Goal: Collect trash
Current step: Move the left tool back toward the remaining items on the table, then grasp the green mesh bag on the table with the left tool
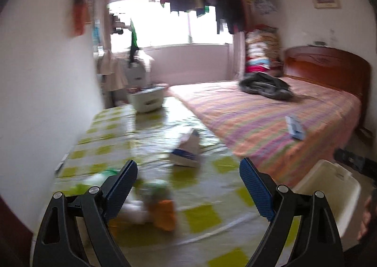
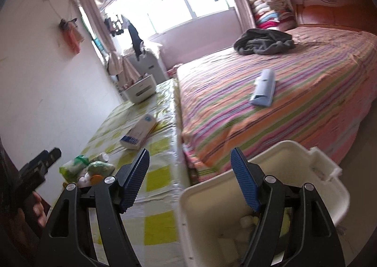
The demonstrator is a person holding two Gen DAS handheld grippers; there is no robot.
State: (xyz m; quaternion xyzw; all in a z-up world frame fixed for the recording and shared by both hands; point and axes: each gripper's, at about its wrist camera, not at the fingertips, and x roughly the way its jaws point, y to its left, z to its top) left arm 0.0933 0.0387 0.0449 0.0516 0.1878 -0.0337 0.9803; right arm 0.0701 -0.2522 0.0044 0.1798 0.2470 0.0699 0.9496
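Note:
A pile of trash [image 1: 155, 205] with green wrappers, white bits and an orange piece lies on the green-checked table [image 1: 207, 215], blurred, just ahead of my open, empty left gripper [image 1: 188, 186]. The pile also shows in the right wrist view [image 2: 87, 170]. My right gripper [image 2: 189, 168] is open and empty above the near rim of a white bin [image 2: 294, 156] beside the table. The bin holds a few white and yellowish scraps [image 2: 249, 221]. The bin also shows in the left wrist view [image 1: 329, 186]. A white-and-blue box [image 1: 187, 149] lies mid-table, also seen in the right wrist view [image 2: 139, 135].
A bed with a striped cover [image 2: 282, 92] runs along the table's right side, carrying a light blue pack [image 2: 264, 88] and a dark garment [image 2: 264, 40]. A white container [image 2: 140, 91] stands at the table's far end. A wall borders the left.

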